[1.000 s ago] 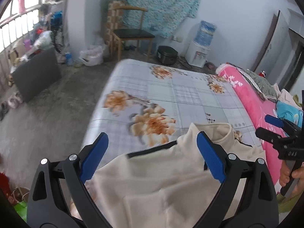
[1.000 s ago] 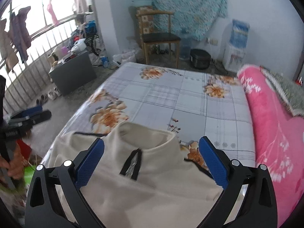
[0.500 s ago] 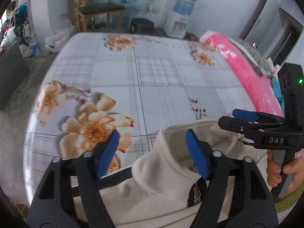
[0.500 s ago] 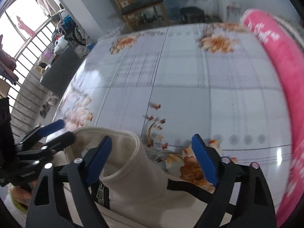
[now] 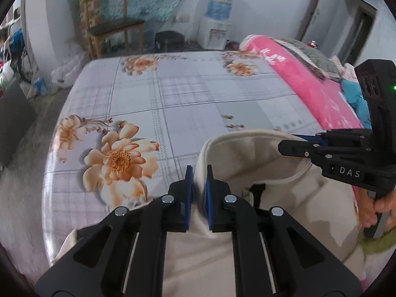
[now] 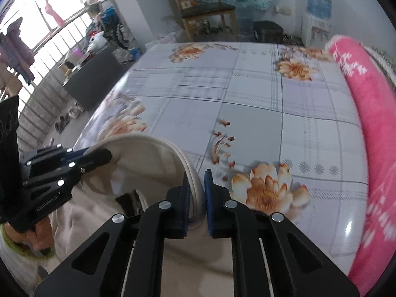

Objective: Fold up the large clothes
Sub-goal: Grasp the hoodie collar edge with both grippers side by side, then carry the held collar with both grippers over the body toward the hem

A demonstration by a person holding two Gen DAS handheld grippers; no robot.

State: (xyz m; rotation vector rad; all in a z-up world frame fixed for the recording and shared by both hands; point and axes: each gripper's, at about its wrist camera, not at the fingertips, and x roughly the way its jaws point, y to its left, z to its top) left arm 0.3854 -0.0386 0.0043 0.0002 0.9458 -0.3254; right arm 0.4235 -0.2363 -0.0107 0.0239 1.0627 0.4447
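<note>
Cream pullover [image 5: 259,198] with a stand-up collar and a dark zip lies at the near edge of a bed [image 5: 198,94] covered by a pale grey checked sheet printed with orange flowers. Two hand-held claws grip the collar from opposite sides. The left claw [image 5: 198,173], seen from its own camera, has its blue-padded jaws closing narrowly on the collar's left rim, the cream fabric pinched between the pads. The right claw [image 6: 197,177] likewise has its jaws closing on the collar's right rim, with the folded edge caught between them. Each claw appears in the other's view: the right claw [image 5: 309,146] reaches in from the right edge, held by a hand [image 5: 376,210], and the left claw [image 6: 91,157] comes in from the left edge. Between the two grips the collar stands open like a hoop above the sheet. A rolled pink blanket [image 6: 366,113] runs along the bed's right side. Beyond the bed stand a wooden chair [image 5: 111,22] and a water dispenser [image 5: 217,14] against a white wall.
</note>
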